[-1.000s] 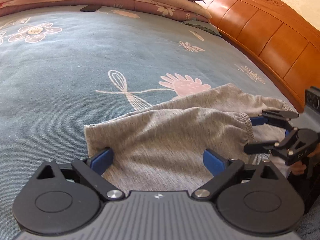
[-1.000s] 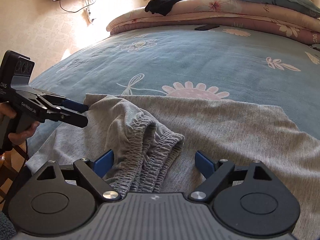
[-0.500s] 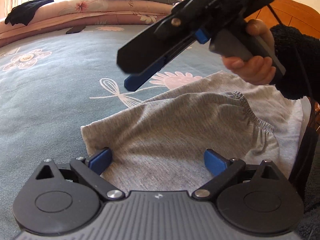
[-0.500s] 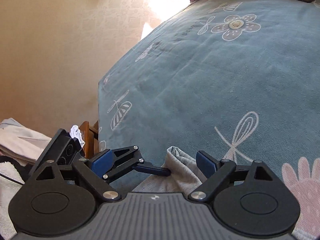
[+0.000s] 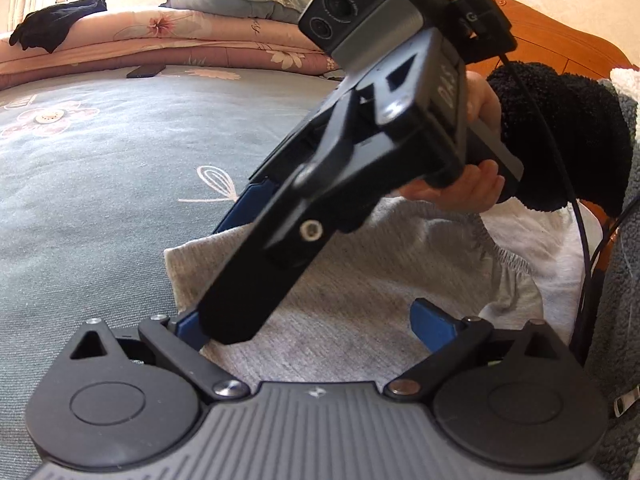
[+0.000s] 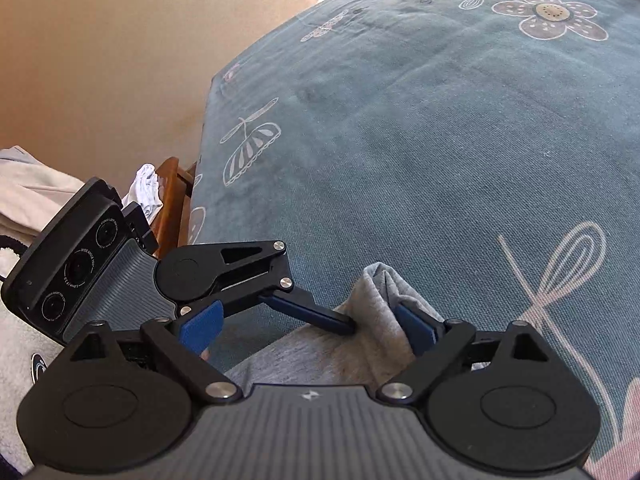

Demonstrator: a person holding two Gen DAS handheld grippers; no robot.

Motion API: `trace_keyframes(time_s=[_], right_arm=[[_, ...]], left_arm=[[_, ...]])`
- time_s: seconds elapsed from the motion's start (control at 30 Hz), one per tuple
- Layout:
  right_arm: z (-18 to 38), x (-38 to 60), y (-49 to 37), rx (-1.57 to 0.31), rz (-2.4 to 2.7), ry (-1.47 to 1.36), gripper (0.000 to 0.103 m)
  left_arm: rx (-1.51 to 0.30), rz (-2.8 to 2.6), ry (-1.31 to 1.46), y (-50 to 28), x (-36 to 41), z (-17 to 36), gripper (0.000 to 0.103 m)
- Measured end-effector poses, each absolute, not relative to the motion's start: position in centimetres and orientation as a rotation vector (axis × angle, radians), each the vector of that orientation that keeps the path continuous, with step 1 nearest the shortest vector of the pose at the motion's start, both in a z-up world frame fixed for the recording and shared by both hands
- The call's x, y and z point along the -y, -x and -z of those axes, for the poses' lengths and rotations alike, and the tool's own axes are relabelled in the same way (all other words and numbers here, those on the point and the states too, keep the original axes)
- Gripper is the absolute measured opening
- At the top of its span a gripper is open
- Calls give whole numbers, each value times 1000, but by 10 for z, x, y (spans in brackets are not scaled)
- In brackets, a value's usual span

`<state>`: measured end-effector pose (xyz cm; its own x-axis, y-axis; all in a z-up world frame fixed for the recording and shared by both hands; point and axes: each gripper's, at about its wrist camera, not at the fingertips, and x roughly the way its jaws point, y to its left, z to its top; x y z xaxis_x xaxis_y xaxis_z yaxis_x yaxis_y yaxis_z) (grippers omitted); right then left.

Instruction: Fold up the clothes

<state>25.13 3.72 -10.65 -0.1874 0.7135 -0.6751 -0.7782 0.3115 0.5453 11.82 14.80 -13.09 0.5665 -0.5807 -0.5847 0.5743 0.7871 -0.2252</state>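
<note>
- A grey jersey garment [image 5: 360, 296] with a gathered elastic waistband [image 5: 516, 264] lies at the near edge of a bed, and both hand-held grippers work at one of its corners.
- The left gripper [image 5: 312, 322] hangs low over the cloth with its jaws spread wide. It grips nothing, and one finger [image 6: 316, 314] touches the garment's edge.
- The right gripper [image 6: 308, 326] reaches across in front of it. It is also spread open, and the raised cloth corner [image 6: 380, 284] stands between its blue pads, closer to the right pad [image 6: 416, 328].
- The step appears to be catching this corner to start a fold.
- To do it well, the right gripper should close on every layer of the corner and avoid the left gripper's finger.
- The corner should then be lifted only enough to clear the cloth and carried over so the edges line up.
- The two tools are crowded together, so a collision or a pinch of a single layer is the likely slip.
- The bedspread [image 6: 440, 140] is teal with pale flower and dragonfly prints. It is soft and may drag on the jersey.
- Folded floral quilts [image 5: 180, 36], a pillow [image 5: 240, 0] and a black garment [image 5: 56, 28] are piled at the far end.
- An orange wooden bed frame [image 5: 560, 40] runs along one side, and a beige floor [image 6: 100, 60] lies beyond the other.
</note>
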Motion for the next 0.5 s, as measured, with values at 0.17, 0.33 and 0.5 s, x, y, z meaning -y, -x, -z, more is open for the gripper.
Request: trace_keyframes(time_s=[0.17, 0.33, 0.5], right_arm=[[110, -52, -266, -1154, -1344, -1, 98], [67, -16, -266, -1035, -1214, -45, 98], [18, 50, -231, -944, -1019, -23, 98]], left_arm=[[-702, 675, 12, -121, -149, 129, 100], [-715, 647, 20, -127, -148, 117, 100], [-771, 657, 110, -156, -146, 121, 100]])
